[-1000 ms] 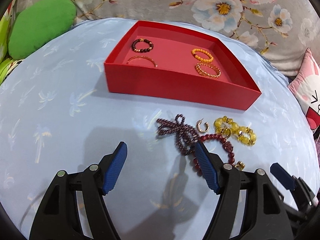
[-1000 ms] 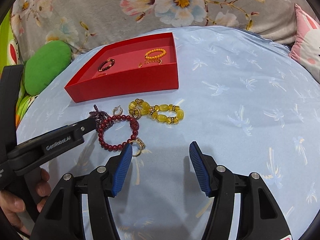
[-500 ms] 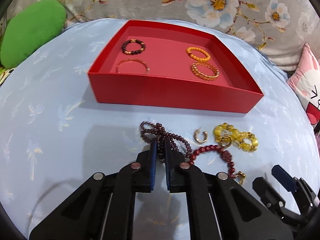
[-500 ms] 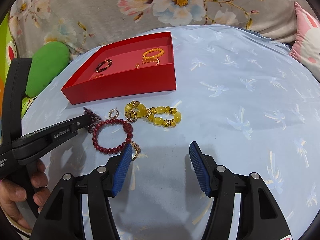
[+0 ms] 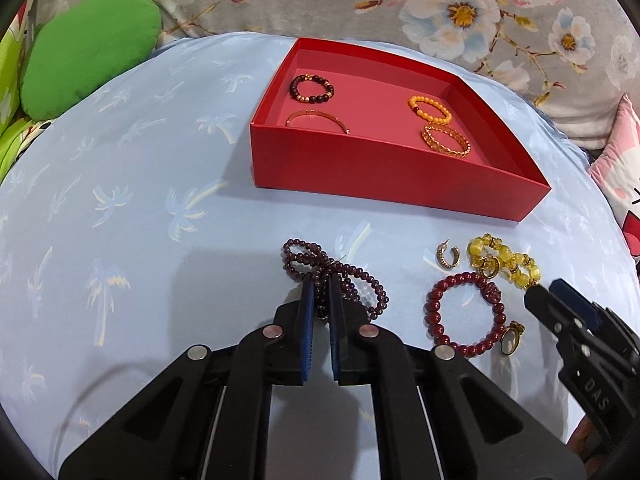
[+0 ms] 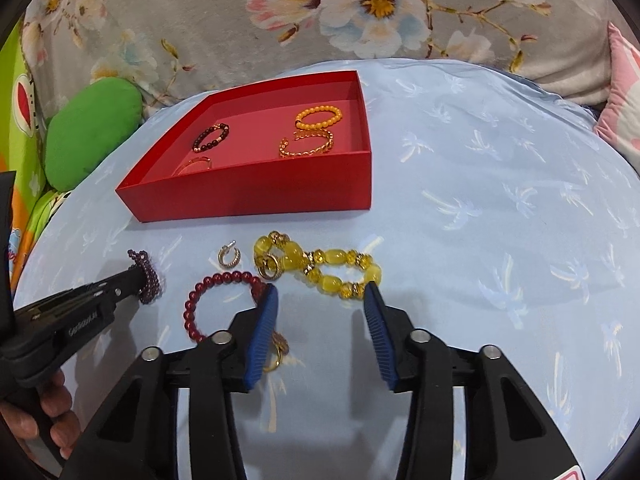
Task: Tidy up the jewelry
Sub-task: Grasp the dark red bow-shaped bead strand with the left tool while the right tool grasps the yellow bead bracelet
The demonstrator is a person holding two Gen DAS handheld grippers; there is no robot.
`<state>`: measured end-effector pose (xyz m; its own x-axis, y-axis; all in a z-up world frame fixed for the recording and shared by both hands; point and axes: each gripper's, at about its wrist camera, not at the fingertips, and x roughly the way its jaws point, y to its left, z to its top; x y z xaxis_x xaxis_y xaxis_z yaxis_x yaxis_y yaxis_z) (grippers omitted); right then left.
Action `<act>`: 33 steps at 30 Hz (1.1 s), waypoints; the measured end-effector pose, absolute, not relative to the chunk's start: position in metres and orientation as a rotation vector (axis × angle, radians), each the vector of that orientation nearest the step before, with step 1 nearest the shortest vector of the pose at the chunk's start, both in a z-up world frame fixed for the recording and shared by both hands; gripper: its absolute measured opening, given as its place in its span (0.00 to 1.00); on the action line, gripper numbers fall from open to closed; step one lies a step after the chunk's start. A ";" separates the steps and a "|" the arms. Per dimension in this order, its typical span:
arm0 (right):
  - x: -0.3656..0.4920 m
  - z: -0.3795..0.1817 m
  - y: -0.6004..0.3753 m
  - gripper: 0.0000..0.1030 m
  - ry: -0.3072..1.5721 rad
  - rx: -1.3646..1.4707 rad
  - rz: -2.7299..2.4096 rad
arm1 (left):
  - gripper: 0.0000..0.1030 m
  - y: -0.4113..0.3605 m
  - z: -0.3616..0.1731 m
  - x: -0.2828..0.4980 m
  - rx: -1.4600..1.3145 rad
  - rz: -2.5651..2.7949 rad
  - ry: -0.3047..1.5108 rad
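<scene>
My left gripper (image 5: pixel 319 284) is shut on a dark purple bead strand (image 5: pixel 352 276), which also shows in the right wrist view (image 6: pixel 150 280). My right gripper (image 6: pixel 320 292) is open, just in front of a yellow bead bracelet (image 6: pixel 336 270) and beside a dark red bead bracelet (image 6: pixel 216 284). A small hoop earring (image 6: pixel 229 257) and a gold ring (image 6: pixel 280 350) lie near them. The red tray (image 5: pixel 384 176) holds a dark bead bracelet (image 5: pixel 311 88), a thin gold bangle (image 5: pixel 318 118), an orange bead bracelet (image 5: pixel 430 109) and a gold chain bracelet (image 5: pixel 446 140).
All lies on a light blue cloth with palm prints (image 5: pixel 120 208). A green cushion (image 5: pixel 88 44) sits at the far left, a floral grey fabric (image 6: pixel 320 12) behind, a pink pillow (image 6: pixel 622 92) at the right.
My left gripper closed on the purple strand and has pulled it left, away from the red bracelet. My right gripper moved forward toward the yellow bracelet, still open.
</scene>
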<state>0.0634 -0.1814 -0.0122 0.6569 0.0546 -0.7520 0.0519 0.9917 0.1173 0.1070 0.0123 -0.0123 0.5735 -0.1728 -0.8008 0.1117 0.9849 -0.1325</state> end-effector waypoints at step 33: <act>0.065 -0.002 -0.175 0.08 0.855 0.126 0.029 | 0.07 0.010 -0.010 0.101 -0.061 -0.195 0.958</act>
<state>0.0654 -0.1749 -0.0025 0.6564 0.0763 -0.7505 0.0250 0.9921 0.1227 0.1014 0.0105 -0.0099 0.5589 -0.1919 -0.8067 0.1378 0.9808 -0.1378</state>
